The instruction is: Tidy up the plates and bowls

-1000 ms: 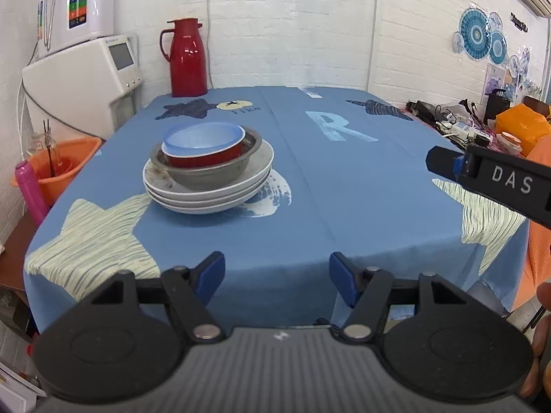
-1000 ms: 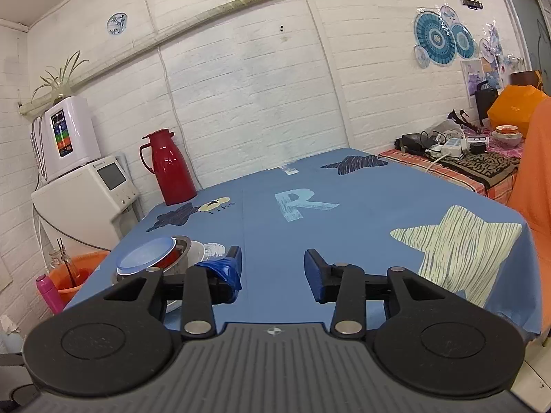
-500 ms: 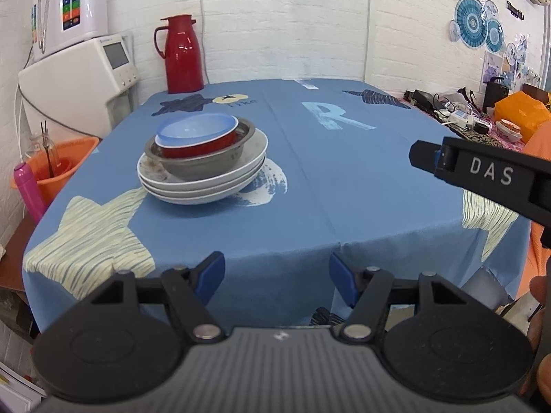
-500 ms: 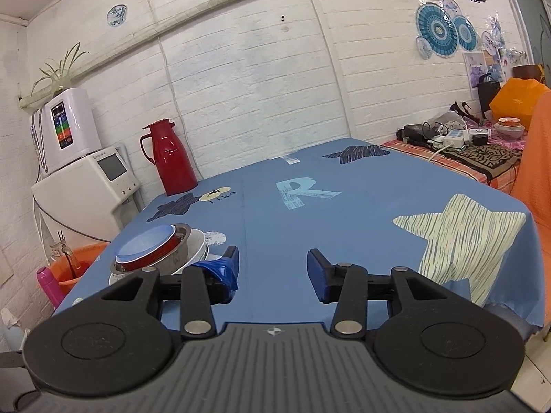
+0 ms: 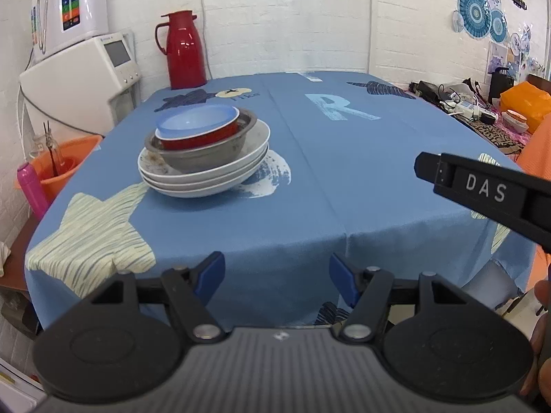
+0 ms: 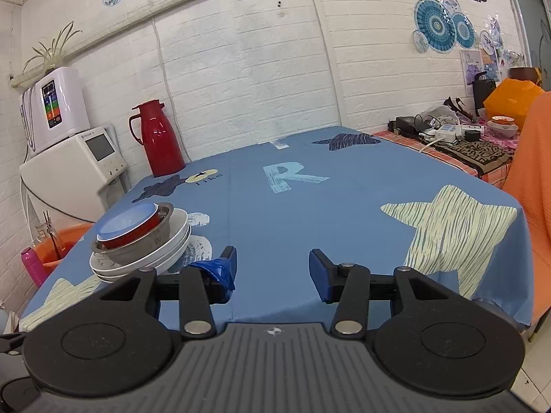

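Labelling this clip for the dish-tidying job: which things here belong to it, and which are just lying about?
Job: blue bowl, red bowl, metal bowl, white plates.

Lying about: red thermos, orange bucket, pink bottle, white appliances.

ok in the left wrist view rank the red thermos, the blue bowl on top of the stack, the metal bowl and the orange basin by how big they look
1. metal bowl, widest of the four
2. blue bowl and orange basin: look alike in size, and the basin is partly hidden, so no ranking
3. red thermos, tall but narrow, and farthest from the camera, so its real size is unsure
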A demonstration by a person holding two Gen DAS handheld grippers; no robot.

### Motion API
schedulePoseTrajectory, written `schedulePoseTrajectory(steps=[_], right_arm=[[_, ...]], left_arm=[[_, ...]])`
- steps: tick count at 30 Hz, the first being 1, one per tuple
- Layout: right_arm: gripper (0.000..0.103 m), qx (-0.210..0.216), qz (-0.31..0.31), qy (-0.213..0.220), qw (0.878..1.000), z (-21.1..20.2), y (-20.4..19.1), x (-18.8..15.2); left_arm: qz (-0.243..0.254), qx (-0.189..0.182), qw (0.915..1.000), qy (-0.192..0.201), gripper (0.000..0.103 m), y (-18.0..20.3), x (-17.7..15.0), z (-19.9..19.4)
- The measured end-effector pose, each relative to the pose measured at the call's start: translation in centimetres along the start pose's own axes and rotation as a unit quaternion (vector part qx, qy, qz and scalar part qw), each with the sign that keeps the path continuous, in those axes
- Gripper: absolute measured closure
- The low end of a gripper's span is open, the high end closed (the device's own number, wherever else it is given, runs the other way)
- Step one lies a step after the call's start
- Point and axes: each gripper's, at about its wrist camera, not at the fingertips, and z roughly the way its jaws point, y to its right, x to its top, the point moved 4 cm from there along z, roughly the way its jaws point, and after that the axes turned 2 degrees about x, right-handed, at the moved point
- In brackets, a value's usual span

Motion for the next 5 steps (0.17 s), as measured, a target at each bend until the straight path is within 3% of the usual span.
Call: schedulePoseTrajectory(steps=[5], right_arm=[[0.07,0.006,0.0,-0.003,1.0,0.08,-0.26,-0.09]], left_arm=[[-0.009,0.001,1.0,0.003,0.037,-0.34,0.12,-0.12]])
